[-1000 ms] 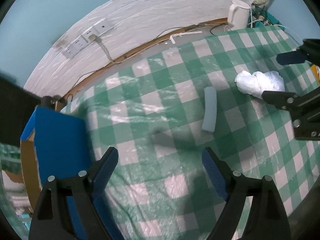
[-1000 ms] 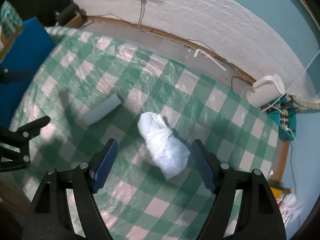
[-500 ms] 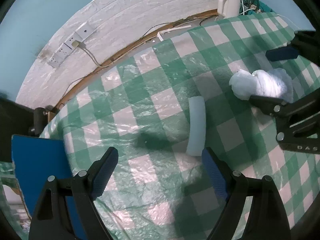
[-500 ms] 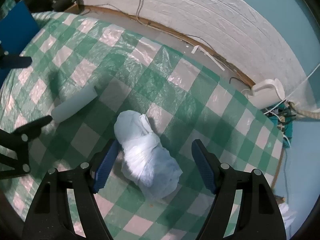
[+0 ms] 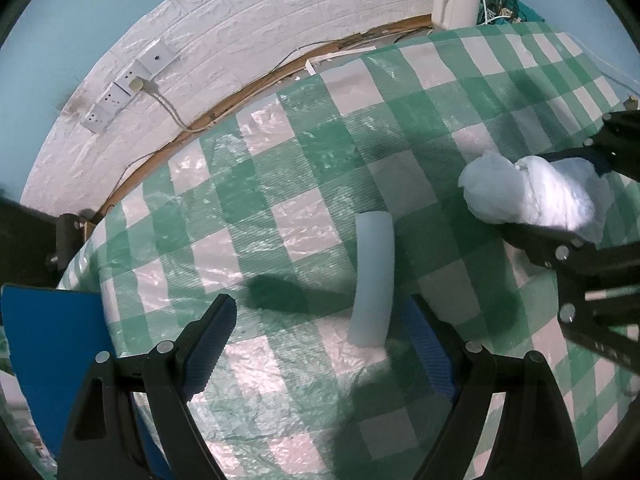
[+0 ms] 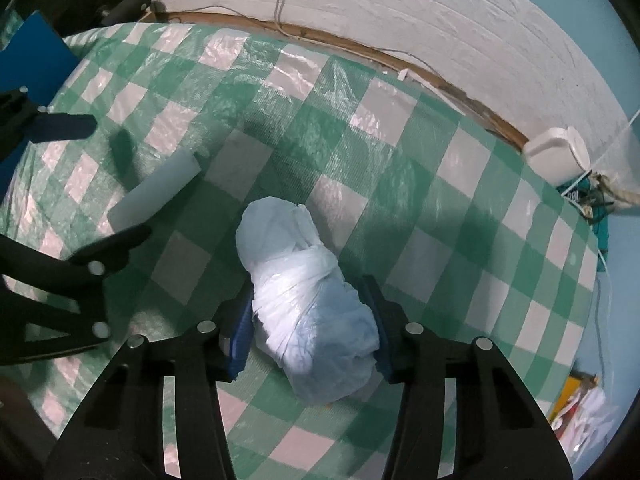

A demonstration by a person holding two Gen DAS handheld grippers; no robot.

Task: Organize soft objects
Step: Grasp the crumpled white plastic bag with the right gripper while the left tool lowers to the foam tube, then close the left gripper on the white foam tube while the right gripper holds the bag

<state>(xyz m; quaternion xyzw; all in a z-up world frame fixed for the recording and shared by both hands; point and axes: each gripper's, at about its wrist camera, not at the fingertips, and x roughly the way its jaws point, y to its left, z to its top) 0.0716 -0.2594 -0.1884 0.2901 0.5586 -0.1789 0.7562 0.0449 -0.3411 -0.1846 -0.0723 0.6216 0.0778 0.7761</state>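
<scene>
Right tongs (image 6: 312, 332): we see both blue pads pressed against the sides of the white plastic-wrapped bundle (image 6: 308, 300); the jaws have just been closing, with the bundle between them.
Left tongs (image 5: 320, 344): spread wide, pinching nothing; we see them low over the worktop with the near end of the pale foam tube (image 5: 374, 276) between the pads, closer to the right-hand one, touching neither.
Bundle: it lies on the green-and-white checked cloth (image 6: 360, 152), knotted end pointing away from the right tongs.
Foam tube: flat on the cloth, well apart from the bundle, to its left in the right wrist view.
Worktop: covered by the crinkled checked cloth up to its far edge.
Blue box (image 5: 52, 340): at the left edge of the worktop, beside the left tongs.
Kettle (image 5: 456, 0): white, beyond the far right corner, by the white brick wall (image 5: 248, 28).
Sockets (image 5: 124, 84): a row on that wall, one with a plug and cable.
</scene>
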